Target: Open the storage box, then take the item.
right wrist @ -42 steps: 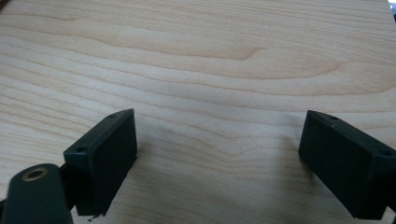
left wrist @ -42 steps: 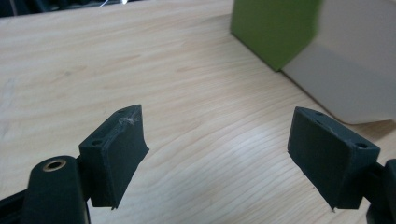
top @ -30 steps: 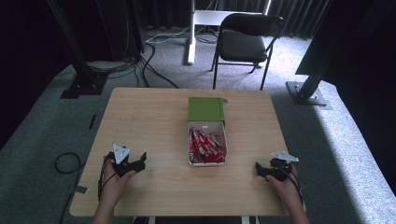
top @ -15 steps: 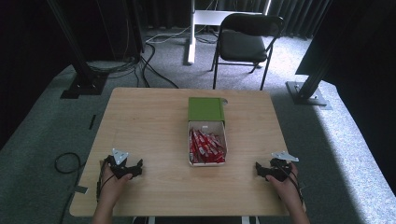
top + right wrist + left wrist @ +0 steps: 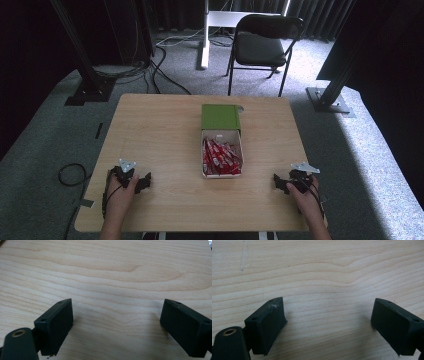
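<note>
Both grippers, left (image 5: 141, 182) and right (image 5: 280, 183), rest on tabletop (image 5: 155, 130), jaws spread, empty. Box (image 5: 221, 170) of red packets (image 5: 220, 157) sits between, well apart. Risk: careless reach knocks box, spills packets.

Your right gripper (image 5: 116, 322) low over bare wooden table (image 5: 120, 272), your two black jaws spread wide apart, nothing between them, pale wood grain running ahead of them
</note>
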